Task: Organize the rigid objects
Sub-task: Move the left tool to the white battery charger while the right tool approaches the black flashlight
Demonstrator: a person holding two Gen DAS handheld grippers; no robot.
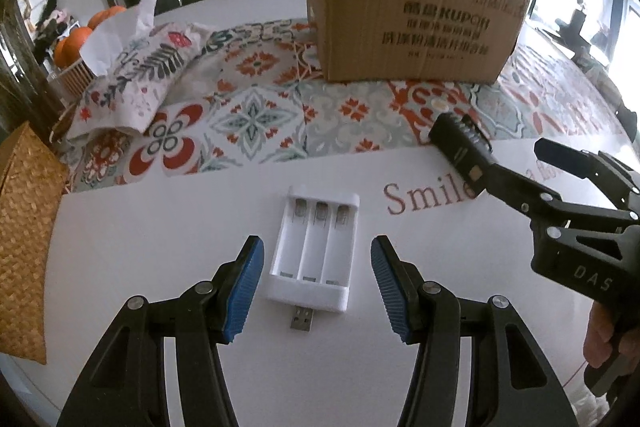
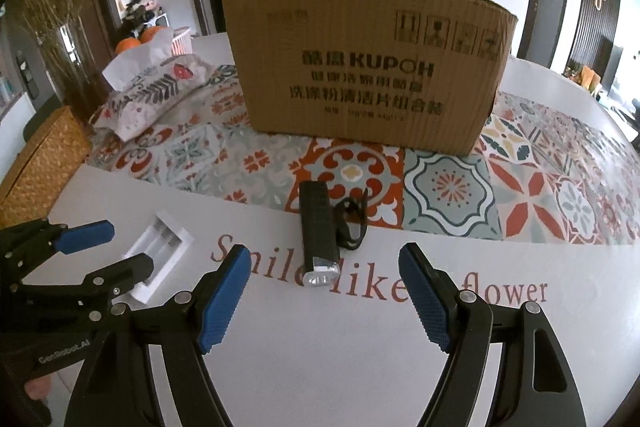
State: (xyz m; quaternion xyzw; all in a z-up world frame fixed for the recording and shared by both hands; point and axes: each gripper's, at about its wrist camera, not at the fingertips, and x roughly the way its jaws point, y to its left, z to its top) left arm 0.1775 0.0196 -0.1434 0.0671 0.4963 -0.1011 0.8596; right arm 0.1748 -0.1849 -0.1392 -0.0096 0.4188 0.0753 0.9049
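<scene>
Left gripper (image 1: 317, 287), jaws apart and empty, straddles light, stiff battery charger (image 1: 314, 247) before cardboard box (image 1: 408, 19); grip its long sides.

A white table (image 2: 360, 367) is seen, printed with red lettering and partly covered by a patterned tile-print runner (image 2: 448, 187). A white battery charger (image 1: 314, 247) and a black bike light (image 2: 318, 239) are laid flat on the white part, well apart. On the runner, a cardboard box (image 2: 368, 67) and a floral tissue pouch (image 2: 156, 95) are placed. A woven basket (image 2: 44, 163) is set at the left edge.
</scene>
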